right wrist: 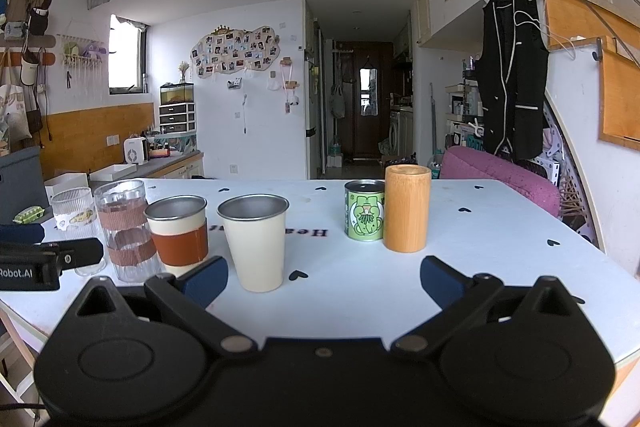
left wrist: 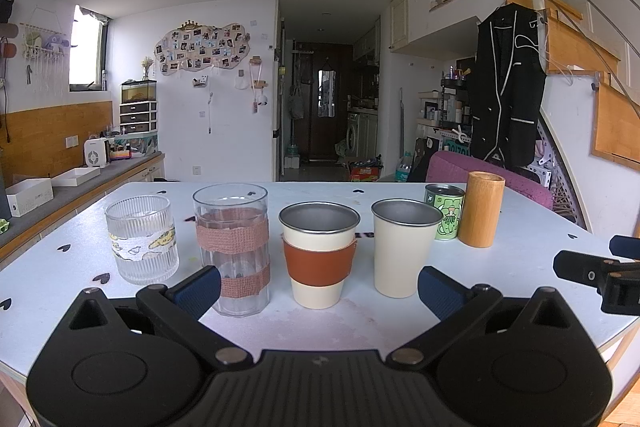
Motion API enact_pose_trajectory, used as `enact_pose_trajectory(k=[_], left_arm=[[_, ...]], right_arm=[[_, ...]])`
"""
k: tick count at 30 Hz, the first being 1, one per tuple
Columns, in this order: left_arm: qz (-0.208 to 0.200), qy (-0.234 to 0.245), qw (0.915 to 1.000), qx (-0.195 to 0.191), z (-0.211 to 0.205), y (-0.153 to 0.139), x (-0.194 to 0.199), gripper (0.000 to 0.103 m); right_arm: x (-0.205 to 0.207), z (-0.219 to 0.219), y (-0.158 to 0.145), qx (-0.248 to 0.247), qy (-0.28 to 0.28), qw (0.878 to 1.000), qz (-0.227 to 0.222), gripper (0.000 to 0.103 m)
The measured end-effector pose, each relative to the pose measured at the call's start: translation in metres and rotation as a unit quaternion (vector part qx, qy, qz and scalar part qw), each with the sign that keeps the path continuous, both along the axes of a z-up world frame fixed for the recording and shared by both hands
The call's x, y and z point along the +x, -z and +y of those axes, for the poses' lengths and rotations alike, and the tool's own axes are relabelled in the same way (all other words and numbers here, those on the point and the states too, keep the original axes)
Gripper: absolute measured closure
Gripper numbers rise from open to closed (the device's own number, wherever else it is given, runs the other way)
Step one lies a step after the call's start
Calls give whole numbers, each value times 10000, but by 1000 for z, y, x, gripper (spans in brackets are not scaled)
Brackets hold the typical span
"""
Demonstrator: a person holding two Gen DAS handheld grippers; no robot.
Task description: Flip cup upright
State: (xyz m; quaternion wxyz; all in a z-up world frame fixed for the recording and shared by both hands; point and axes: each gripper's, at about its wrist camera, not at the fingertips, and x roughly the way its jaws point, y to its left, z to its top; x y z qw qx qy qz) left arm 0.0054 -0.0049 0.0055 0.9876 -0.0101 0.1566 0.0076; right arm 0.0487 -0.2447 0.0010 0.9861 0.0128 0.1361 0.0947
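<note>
I have the white table (left wrist: 400, 323) filling the lower part of both views, with six cups in a row on it. My left gripper (left wrist: 319, 287) sits low and level at the near edge, fingers spread wide with nothing between them, facing the cup with the brown sleeve (left wrist: 318, 254). My right gripper (right wrist: 324, 281) is level beside it, equally spread and empty, facing the bare table between the plain cream cup (right wrist: 256, 242) and the green tin cup (right wrist: 364, 210). From my left: ribbed glass (left wrist: 142, 245), tall glass with pink tape (left wrist: 235, 247), the sleeved cup, the cream cup, the green tin, then the bamboo cup (right wrist: 406, 207). The first four stand mouth up; for the last two I cannot tell.
</note>
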Motion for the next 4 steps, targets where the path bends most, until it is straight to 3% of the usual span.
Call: enact_pose_trajectory(k=[4], left_arm=[[12, -44, 10000, 0, 2, 1, 1, 0]], right_arm=[[0, 0, 0, 2, 2, 10000, 0, 0]])
